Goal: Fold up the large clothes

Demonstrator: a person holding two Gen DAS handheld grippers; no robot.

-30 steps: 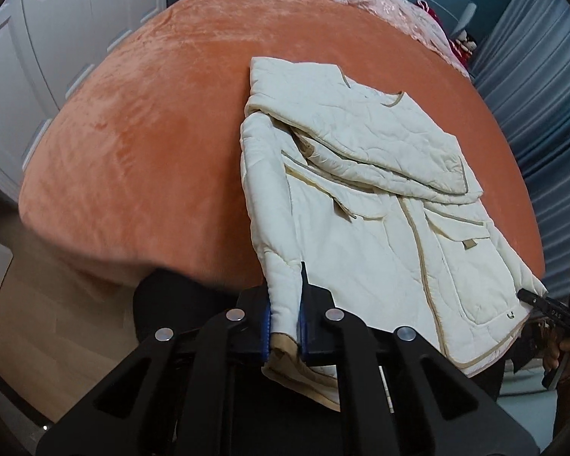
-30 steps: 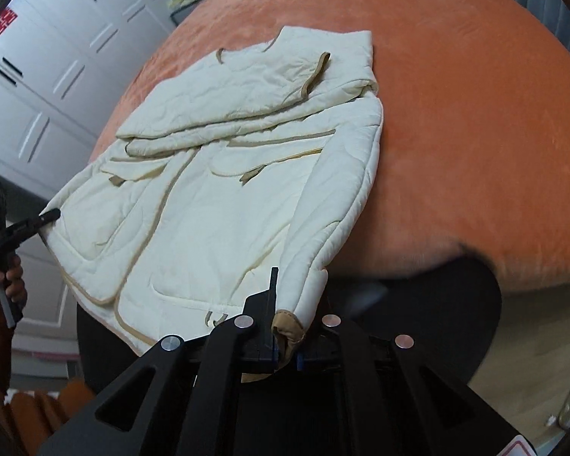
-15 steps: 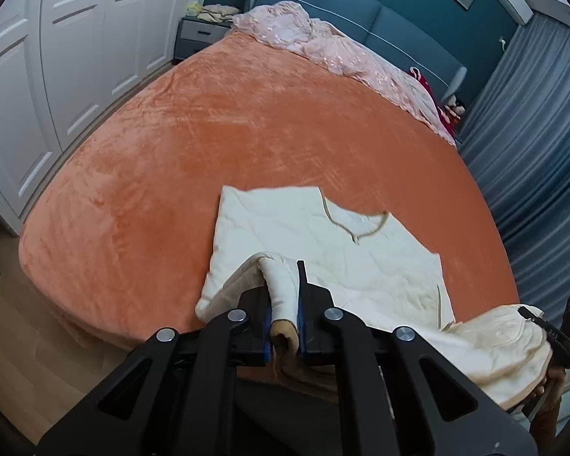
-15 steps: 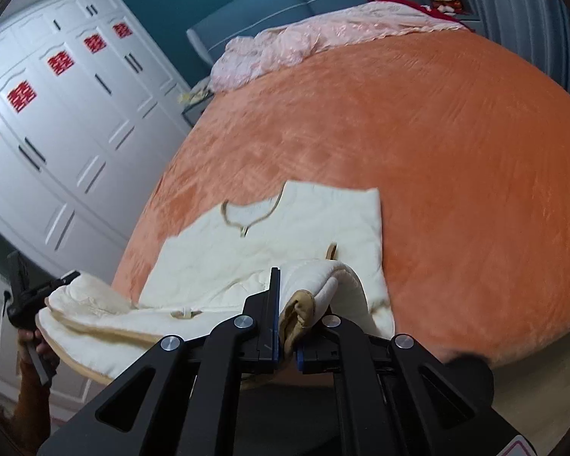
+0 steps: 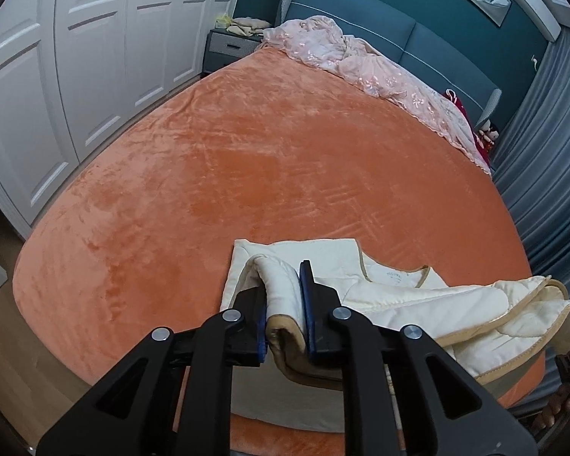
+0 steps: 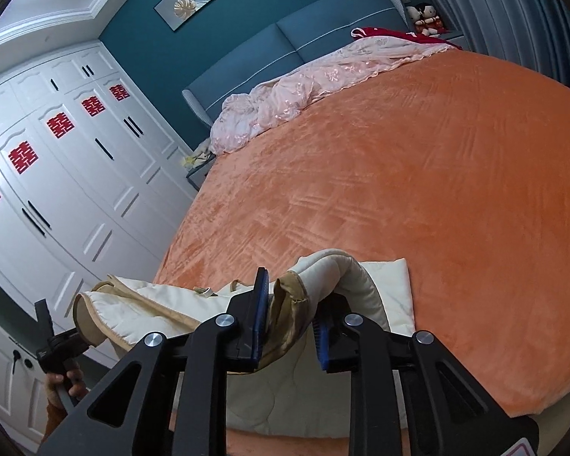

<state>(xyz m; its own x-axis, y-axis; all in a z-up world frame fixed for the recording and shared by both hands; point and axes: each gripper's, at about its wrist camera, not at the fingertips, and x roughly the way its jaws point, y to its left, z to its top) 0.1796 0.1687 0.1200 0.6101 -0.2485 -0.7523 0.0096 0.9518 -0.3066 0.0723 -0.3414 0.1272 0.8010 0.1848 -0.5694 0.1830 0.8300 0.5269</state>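
Jacket [image 5: 418, 304], cream quilted: soft, bulky, light by the look of it; best taken at the tan-bound hem corners. It lies on the orange bed [image 5: 285, 152], near edge. Left gripper [image 5: 285, 304] opening, hem fold between the pads; right gripper [image 6: 290, 315] opening wider (cloth draped loose between).

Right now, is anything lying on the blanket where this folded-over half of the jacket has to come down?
Nothing visible: the cream jacket would land on its own lower half, on bare orange blanket. The pink bedding sits far off by the headboard.
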